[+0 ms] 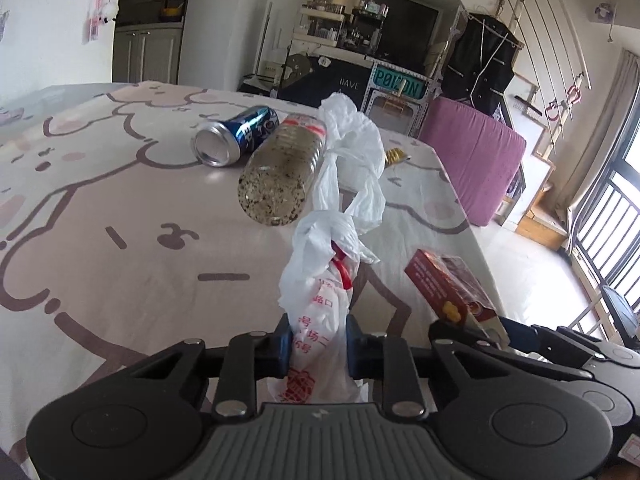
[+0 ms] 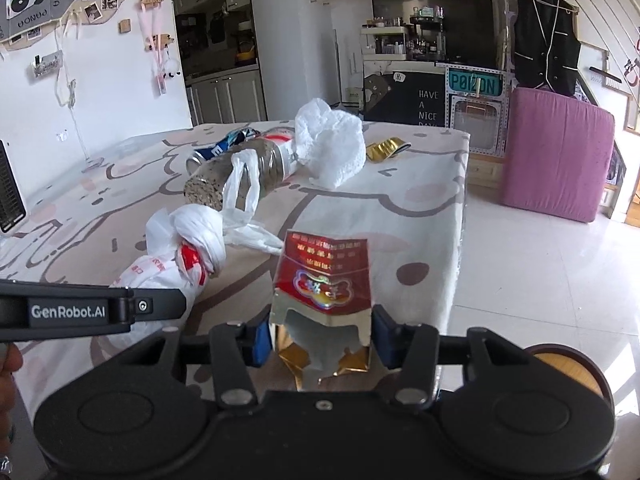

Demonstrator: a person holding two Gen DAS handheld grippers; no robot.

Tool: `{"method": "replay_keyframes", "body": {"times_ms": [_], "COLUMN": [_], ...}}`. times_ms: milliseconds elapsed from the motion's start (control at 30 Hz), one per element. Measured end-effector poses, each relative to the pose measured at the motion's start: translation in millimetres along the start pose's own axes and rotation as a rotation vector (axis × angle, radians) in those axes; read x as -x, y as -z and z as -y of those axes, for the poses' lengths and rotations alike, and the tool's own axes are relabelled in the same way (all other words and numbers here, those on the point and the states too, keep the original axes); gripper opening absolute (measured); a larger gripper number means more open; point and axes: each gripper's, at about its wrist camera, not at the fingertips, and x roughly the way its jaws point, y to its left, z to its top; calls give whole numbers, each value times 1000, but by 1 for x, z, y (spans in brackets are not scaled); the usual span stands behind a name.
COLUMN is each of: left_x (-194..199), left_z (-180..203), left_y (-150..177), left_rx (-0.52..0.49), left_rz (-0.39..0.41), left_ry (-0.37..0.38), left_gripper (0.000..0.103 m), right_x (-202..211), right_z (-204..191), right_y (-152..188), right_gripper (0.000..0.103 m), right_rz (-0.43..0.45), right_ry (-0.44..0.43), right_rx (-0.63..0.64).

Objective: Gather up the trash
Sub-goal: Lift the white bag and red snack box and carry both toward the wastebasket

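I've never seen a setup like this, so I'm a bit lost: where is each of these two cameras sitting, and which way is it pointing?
Left wrist view: sits behind the left tongs, looks forward and down over the table; its tongs pinch a white bag, and the right tongs show at lower right.
Right wrist view: sits behind the right tongs, looks the same way; its tongs flank a red box, with the left tongs and a bit of hand at left.
Shared: bag, box, can, bottle, table.
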Motion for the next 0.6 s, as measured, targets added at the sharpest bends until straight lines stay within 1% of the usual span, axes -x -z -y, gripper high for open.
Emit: {"method": "replay_keyframes", "body": {"times_ms": [133,300,600], "left_x": [15,30,52], "left_z": [8,22,57], "left_y": [-4,-6,-3], "left_rx": [-14,-39,-91], "left_rz": [39,68,108], "left_ry": [-2,-6,15], "left_gripper": [26,25,25], "right_x": [15,41,89], "right_z": [4,15,38], "right_y": [-5,-11,-13], "right_gripper": [50,50,50], "right_rz": [11,37,77], "right_ry": [1,3,50], "right_rx": [-7,-29,-46]}}
